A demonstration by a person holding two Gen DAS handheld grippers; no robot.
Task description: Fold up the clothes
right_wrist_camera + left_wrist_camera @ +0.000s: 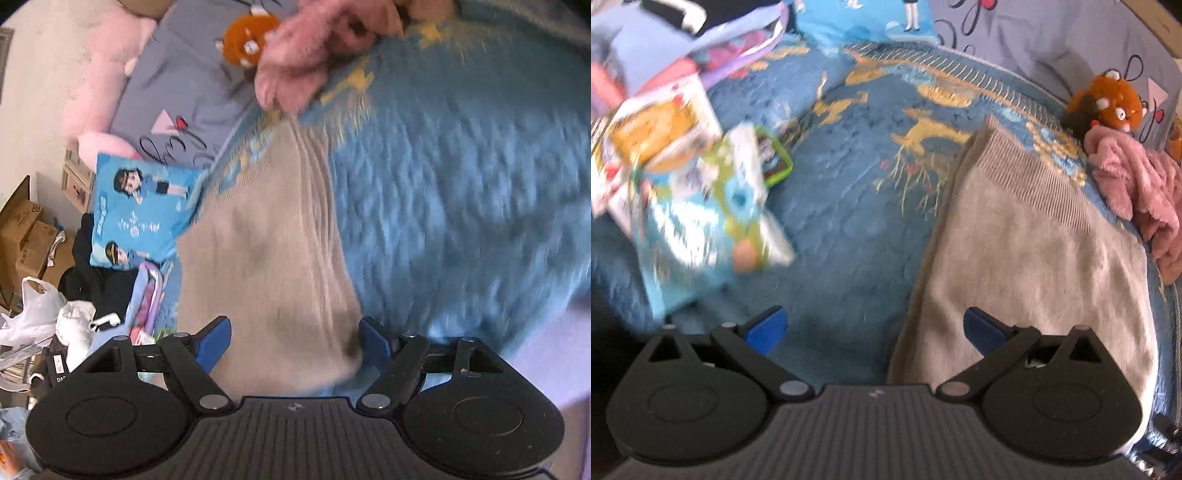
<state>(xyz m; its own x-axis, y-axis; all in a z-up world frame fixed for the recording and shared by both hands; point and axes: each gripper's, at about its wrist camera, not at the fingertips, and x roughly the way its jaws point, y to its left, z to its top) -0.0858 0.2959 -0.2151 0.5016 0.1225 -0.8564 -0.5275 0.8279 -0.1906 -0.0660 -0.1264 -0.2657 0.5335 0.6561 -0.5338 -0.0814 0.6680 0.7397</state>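
Left wrist view, far left: blurred pile of picture books and a heap of mixed fabric on the blue bedspread. Not task items, clear of the work area.

Left claw: released, jaws wide, nothing between the pads. It hovers over the long left edge of the beige knit garment; one blue pad sits over bare bedspread, the other over the knit. Contact with the fabric can't be judged.

Garment lies flat on the bed, already narrowed to a long strip, ribbed hem at the far end. Pink fluffy garment and an orange plush toy sit just beyond its far corner, near but apart from it.

Right wrist view: right claw also released, jaws wide, straddling the near end of the beige knit garment. Pads flank the fabric but aren't pressing on it. Frame is motion-blurred.

Step, as I read it: lining up grips for the next fold, probably near end over toward the ribbed hem.

Next move needs: both claws down to the near edge, pinching all layers, then a level lift so the strip doesn't skew. Stop short of the pink garment.
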